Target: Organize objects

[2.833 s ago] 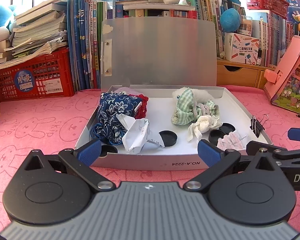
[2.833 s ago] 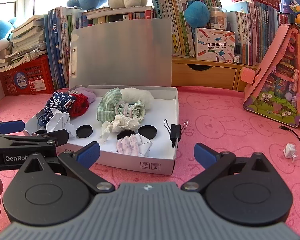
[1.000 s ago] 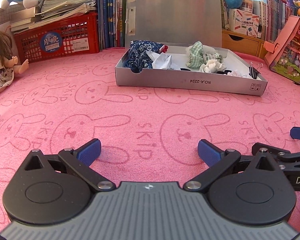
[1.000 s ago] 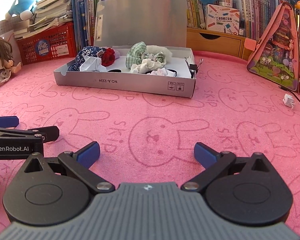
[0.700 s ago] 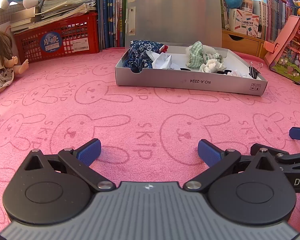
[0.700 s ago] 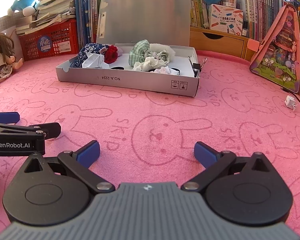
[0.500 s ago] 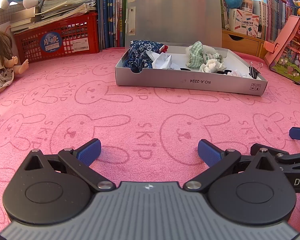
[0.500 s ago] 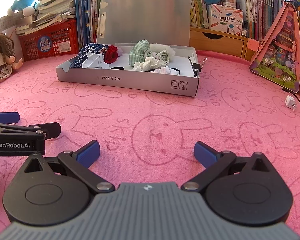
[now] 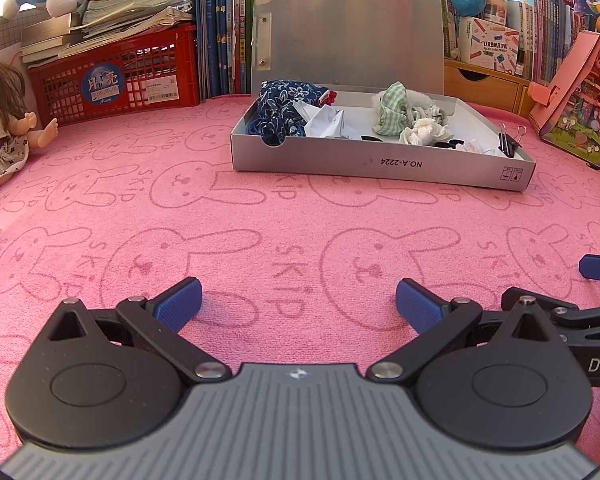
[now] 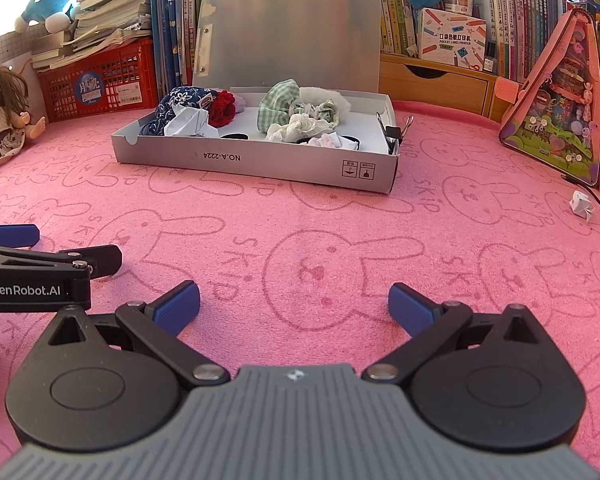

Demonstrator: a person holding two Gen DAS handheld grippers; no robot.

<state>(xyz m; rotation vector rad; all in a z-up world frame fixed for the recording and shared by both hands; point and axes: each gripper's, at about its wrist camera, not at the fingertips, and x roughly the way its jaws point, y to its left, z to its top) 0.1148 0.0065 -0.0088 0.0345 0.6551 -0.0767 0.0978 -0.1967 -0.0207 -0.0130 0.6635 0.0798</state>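
Both the left gripper (image 9: 298, 298) and right gripper (image 10: 294, 298), spread and empty, have pulled well back from the filled box (image 10: 256, 160), suggesting sorting is nearly finished.

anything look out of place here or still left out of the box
One small folded paper lies alone on the pink mat, far right of the open box, while similar paper and cloth items sit inside. A binder clip grips the box's right wall. Both grippers are open and empty.
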